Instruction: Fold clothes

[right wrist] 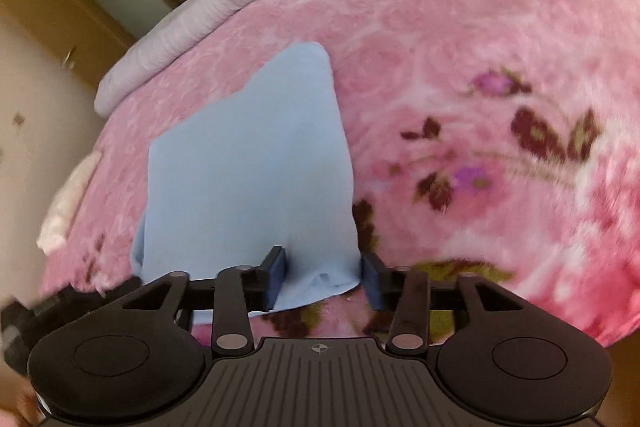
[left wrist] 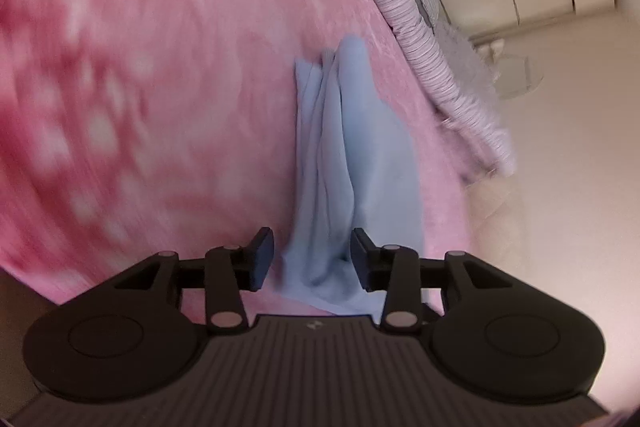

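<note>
cloth [left wrist: 352, 163], light blue, is seen lying on a pink blanket [left wrist: 180, 67] spread over a bed, near the blanket's edge. in the left wrist view it is bunched into long folds that run away from the camera, and its near end lies between the fingers of the left hand-held gripper [left wrist: 312, 259]; the fingers are held wide apart, and no pinch on the fabric is shown. in the right wrist view the cloth [right wrist: 248, 163] is seen as a broad, smoother sheet with a rounded far corner, and its near hem lies between the fingers of the right hand-held gripper [right wrist: 324, 279], which are likewise spread wide; whether either pad touches the fabric cannot be told. dark flowers [right wrist: 552, 135] are printed on the blanket to the right of the cloth. a ribbed lilac quilt [right wrist: 192, 23] is rolled along the blanket's far edge. something white [right wrist: 68, 203] lies at the blanket's left edge. much of both views is blurred.
</note>
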The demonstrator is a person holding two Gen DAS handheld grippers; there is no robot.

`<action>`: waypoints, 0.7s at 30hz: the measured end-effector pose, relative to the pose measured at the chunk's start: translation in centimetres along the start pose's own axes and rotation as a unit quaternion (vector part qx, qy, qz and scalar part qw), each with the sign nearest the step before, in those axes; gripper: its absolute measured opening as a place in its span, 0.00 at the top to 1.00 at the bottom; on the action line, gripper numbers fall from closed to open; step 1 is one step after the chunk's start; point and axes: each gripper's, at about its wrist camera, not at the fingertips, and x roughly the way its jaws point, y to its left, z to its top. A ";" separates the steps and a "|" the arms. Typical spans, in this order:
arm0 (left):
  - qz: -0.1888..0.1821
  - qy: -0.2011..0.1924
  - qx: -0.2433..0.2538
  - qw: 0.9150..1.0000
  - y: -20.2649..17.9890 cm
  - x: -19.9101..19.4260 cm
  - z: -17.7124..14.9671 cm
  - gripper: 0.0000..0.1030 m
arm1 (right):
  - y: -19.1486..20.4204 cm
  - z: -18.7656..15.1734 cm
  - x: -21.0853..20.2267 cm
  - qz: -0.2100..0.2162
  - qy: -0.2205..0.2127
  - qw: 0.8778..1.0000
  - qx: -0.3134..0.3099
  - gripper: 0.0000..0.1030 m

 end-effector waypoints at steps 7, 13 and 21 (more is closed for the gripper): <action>0.032 -0.051 0.070 0.996 -3.6 -0.6 4.7 0.57 | 0.0 4.5 0.3 -0.009 -0.044 0.998 -0.041 0.52; 0.020 -0.033 0.012 0.999 -3.7 6.5 8.7 0.59 | -1.2 8.5 3.8 0.025 -0.033 0.999 -0.006 0.52; 0.063 -0.051 0.078 0.994 -3.2 10.1 9.1 0.90 | 0.6 7.7 7.6 0.001 -0.027 0.997 -0.079 0.80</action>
